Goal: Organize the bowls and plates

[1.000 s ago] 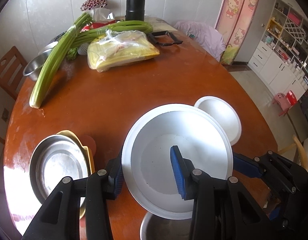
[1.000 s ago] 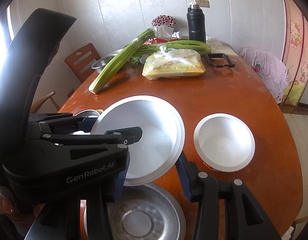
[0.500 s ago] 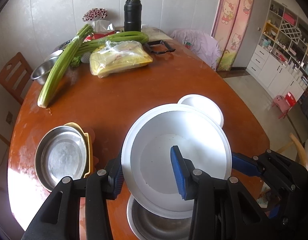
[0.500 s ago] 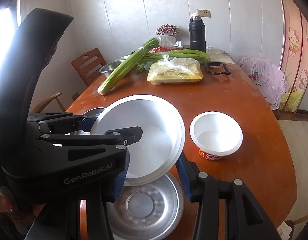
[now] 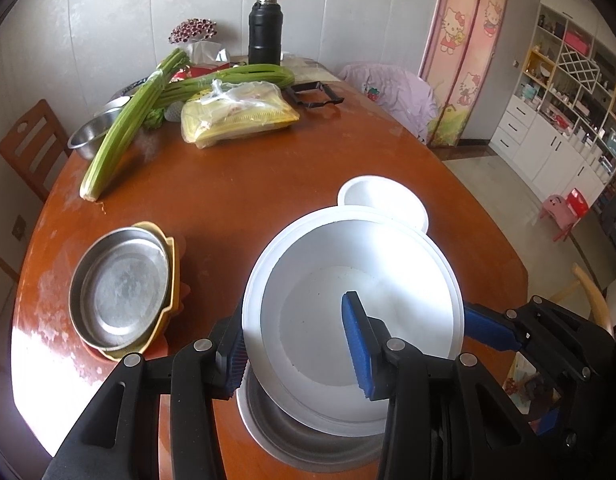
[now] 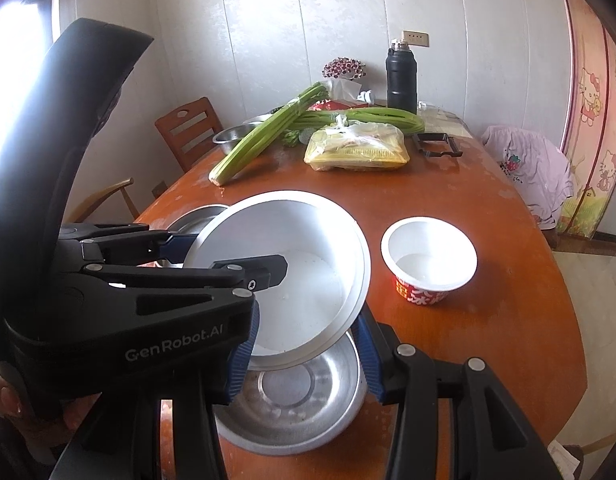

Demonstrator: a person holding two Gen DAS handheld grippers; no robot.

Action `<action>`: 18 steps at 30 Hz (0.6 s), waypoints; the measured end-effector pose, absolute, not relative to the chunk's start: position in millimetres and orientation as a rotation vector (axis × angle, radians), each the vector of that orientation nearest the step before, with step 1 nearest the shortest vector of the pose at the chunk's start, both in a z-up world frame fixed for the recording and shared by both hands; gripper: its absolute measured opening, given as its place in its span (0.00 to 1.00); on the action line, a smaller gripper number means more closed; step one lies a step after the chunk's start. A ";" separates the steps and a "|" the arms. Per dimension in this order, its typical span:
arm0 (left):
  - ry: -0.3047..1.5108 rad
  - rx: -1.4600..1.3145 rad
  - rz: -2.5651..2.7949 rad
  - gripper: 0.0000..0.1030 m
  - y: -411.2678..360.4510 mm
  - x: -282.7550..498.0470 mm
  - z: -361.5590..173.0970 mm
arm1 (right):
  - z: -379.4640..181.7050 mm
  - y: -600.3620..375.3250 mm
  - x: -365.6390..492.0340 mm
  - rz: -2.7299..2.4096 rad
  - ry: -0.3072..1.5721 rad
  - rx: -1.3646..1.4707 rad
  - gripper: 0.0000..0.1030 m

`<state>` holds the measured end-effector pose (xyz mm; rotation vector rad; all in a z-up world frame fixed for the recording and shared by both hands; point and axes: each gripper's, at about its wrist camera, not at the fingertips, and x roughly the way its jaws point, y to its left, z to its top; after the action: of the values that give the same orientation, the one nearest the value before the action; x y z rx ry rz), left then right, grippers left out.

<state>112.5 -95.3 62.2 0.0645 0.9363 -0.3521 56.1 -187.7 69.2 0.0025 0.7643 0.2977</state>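
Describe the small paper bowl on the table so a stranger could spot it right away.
On the round wooden table, look right of the big white bowl both grippers hold. The paper bowl stands alone there, small, white inside. Only it has a red patterned outside.

white basin [image 5: 359,320] | silver steel bowl [image 6: 292,404] | red-patterned white cup [image 6: 423,276] | orange-brown table [image 5: 236,200] | green celery [image 5: 124,132] | black flask [image 5: 264,32] | yellow dish [image 5: 170,280]
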 end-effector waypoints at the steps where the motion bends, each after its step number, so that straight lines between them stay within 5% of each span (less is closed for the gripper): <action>1: 0.939 0.064 -0.350 0.43 -95.5 110.2 60.8 | 68.7 -187.1 54.5 0.298 0.765 0.000 0.46; 18: 1.004 0.030 -0.329 0.43 -87.0 88.1 29.1 | 42.1 -180.8 32.4 0.348 0.816 -0.031 0.46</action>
<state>88.1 -87.0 29.1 0.0302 1.0037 -0.3291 32.4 -180.8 42.1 -0.0311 0.8164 0.3481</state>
